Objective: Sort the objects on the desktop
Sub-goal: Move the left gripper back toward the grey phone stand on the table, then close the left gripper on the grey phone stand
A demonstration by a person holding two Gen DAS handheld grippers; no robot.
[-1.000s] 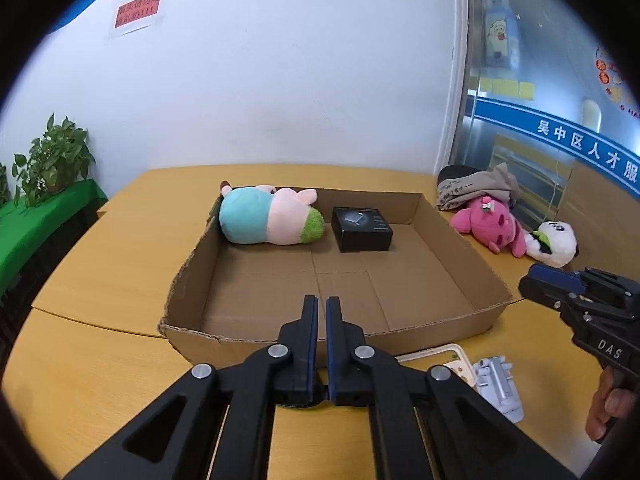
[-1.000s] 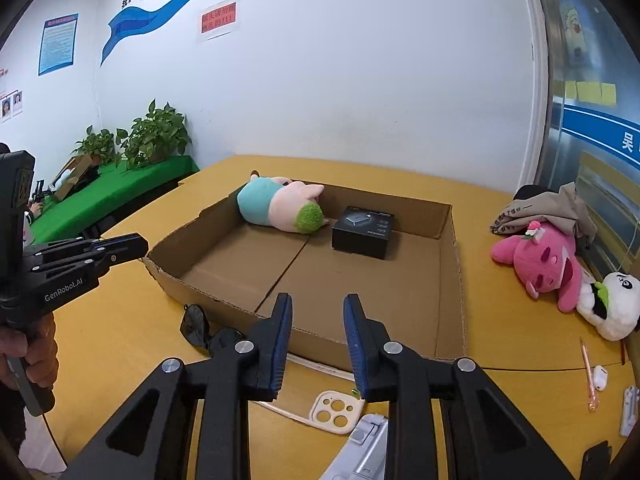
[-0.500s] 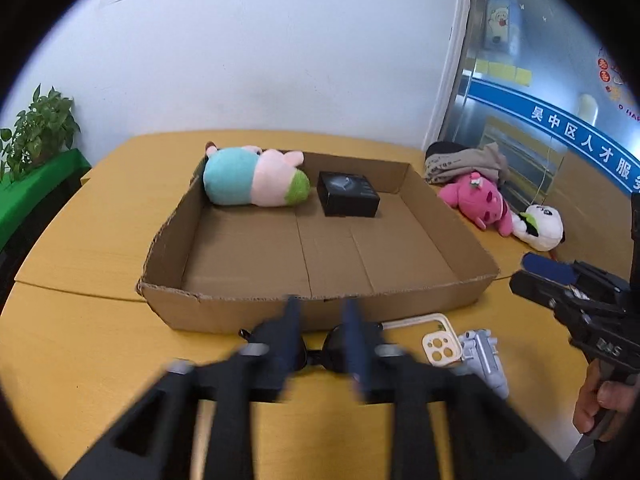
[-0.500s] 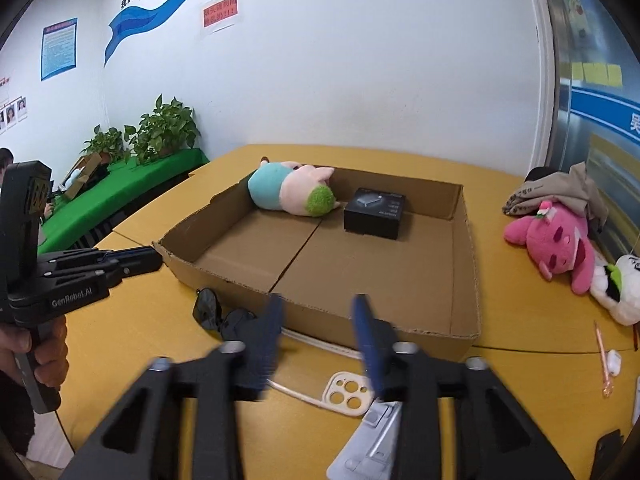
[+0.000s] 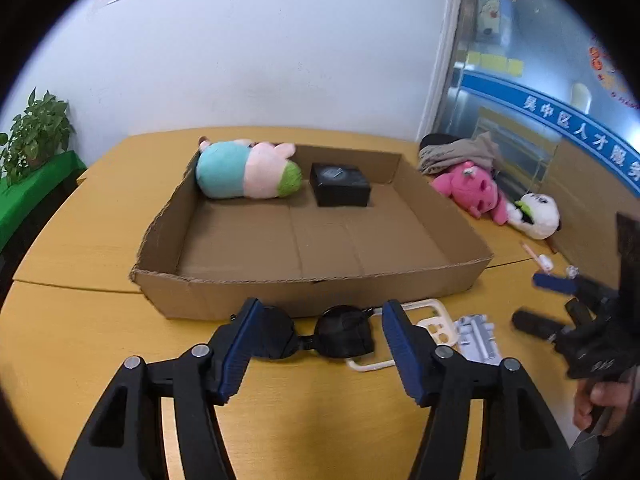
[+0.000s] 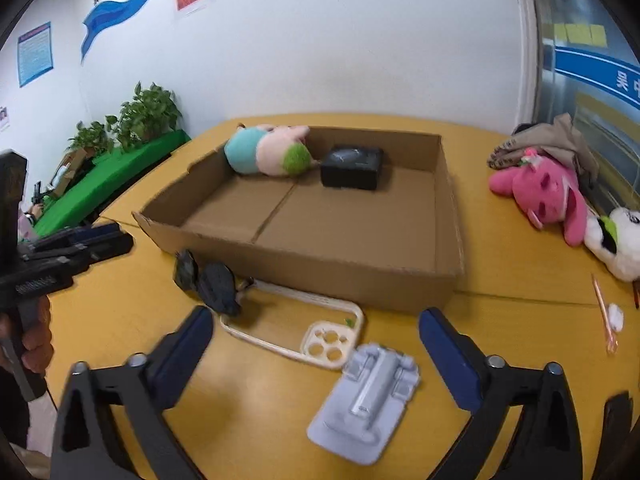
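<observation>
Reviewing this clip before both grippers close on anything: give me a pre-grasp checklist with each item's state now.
1. Left gripper open, nothing held: ok.
2. Sunglasses lined up between the left fingers: ok.
3. Right gripper, jaws opening, nothing between the pads: ok.
4. Grey holder and phone case both ahead of the right gripper; which it targets: cannot tell.
5. Cardboard box has bare floor for more items: ok.
6. Sunglasses clear of the phone case: not ok, one lens overlaps its frame.

bright even indoor light, soft shadows, fisheye-bent dark corners (slight motion blur)
</observation>
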